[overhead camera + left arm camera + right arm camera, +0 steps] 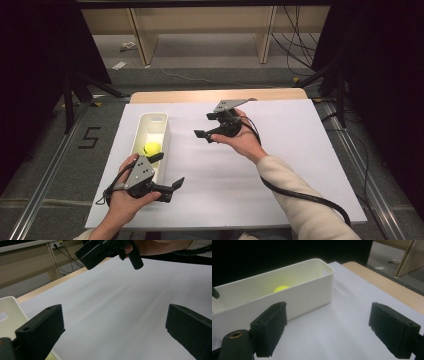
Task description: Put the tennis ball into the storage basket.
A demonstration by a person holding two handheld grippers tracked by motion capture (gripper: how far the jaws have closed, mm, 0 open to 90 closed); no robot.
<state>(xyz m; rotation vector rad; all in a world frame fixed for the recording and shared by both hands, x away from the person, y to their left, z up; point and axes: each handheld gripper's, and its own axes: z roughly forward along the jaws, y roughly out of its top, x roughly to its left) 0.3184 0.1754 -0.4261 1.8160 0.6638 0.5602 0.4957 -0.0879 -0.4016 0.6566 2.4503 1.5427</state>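
Plainly both tongs stand wide open and hold nothing: the left tongs (167,172) hover just beside the near end of the white bin (161,120), nearest the yellow ball (152,148) lying inside it; the right tongs (206,125) point at its long side across bare bench (300,150), with open room all round

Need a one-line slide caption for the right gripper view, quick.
Open right gripper above the white sheet, facing a white bin that holds a yellow ball.

Wooden table (165,95); white sheet (290,165) covering; white bin (141,131) on sheet.
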